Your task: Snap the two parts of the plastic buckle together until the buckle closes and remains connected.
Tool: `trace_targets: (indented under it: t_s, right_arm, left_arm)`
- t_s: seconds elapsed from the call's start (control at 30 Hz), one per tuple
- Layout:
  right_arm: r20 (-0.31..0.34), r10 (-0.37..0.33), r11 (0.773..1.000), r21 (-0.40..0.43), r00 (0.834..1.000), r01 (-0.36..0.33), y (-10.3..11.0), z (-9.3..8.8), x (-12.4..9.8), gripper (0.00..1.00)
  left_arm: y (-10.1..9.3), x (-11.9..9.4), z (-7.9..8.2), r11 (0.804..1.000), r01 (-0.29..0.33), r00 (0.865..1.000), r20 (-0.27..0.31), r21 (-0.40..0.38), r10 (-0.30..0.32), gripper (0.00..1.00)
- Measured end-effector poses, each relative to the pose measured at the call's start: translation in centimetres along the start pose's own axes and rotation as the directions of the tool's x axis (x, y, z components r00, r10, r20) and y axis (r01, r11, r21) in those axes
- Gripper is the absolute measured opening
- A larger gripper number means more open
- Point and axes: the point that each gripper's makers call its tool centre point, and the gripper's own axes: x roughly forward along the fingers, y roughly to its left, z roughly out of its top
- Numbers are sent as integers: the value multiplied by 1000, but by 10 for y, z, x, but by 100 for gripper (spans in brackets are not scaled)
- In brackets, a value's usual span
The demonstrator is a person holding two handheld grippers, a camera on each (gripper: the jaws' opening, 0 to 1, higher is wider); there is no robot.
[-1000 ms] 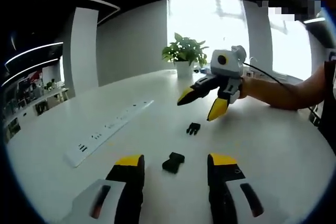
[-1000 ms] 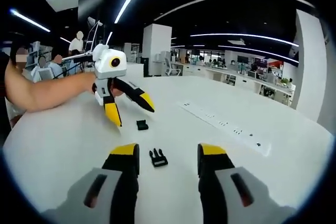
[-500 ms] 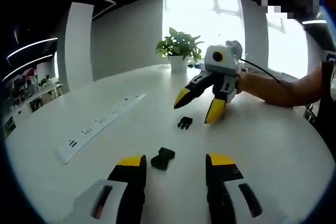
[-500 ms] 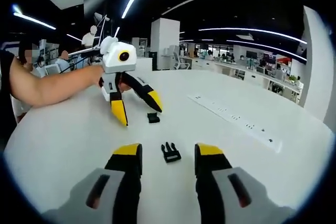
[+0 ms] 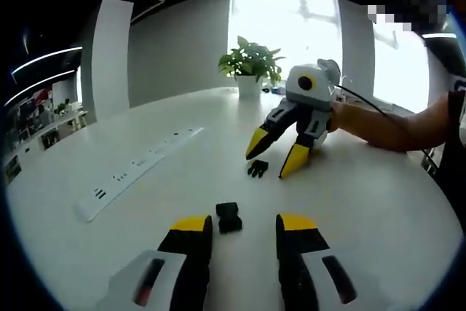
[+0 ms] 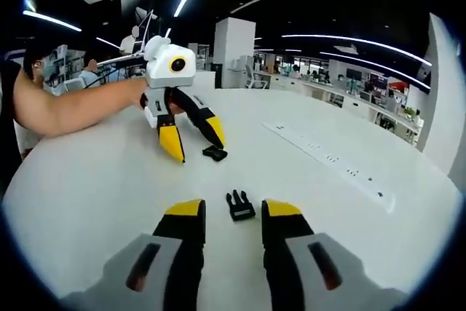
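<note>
The left gripper hangs low over the white table with its yellow-tipped jaws spread and nothing between them; the socket, the black female half of the buckle, lies on the table just ahead of the tips, close to the gap but touching neither jaw as far as can be seen. Its long axis runs roughly away from the camera; which end holds the opening is too small to make out. In the right gripper view the same gripper reaches in from the left, and the socket lies beside its nearer jaw tip.

The right gripper is likewise parted and holds nothing. The pronged clip lies flat just ahead of its tips, prongs pointing away from the camera. In the left gripper view that gripper straddles the clip loosely, with no contact visible. A power strip lies well to the left.
</note>
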Motion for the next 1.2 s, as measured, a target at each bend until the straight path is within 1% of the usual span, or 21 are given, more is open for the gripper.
trace_targets:
  t_s: [0.1, 0.2, 0.43, 0.57, 0.8, 0.93, 1.2]
  right_arm:
    - [1, -5, 1000, -1, 1000, 5, -2, 0, 0, 24]
    - [0, -8, 1000, 15, 1000, 8, -3, 0, 1, 24]
    - [2, -1, 1000, 28, 1000, 1, -3, -1, 1, 24]
    - [3, 5, 999, 46, 1000, -5, -3, -1, 1, 24]
    - [3, -1, 999, 50, 1000, 1, -3, -1, 2, 24]
    - [3, -12, 999, 49, 1000, 12, -4, -1, 1, 23]
    - [7, -4, 1000, 29, 1000, 4, 0, 0, 2, 21]
  left_arm:
    - [1, 2, 0, 1000, -11, 1000, -1, -2, 11, 33]
    - [4, 1, 0, 1000, -24, 1000, -5, -6, 24, 28]
    - [7, 2, 0, 999, -43, 999, -2, -11, 43, 27]
    - [9, 2, 1, 999, -48, 999, -1, -12, 48, 25]
    - [9, 1, 1, 999, -47, 999, 6, -13, 47, 24]
    - [9, 1, 1, 999, -50, 999, 7, -12, 50, 24]
    - [11, 1, 1, 998, -58, 998, 8, -11, 58, 22]
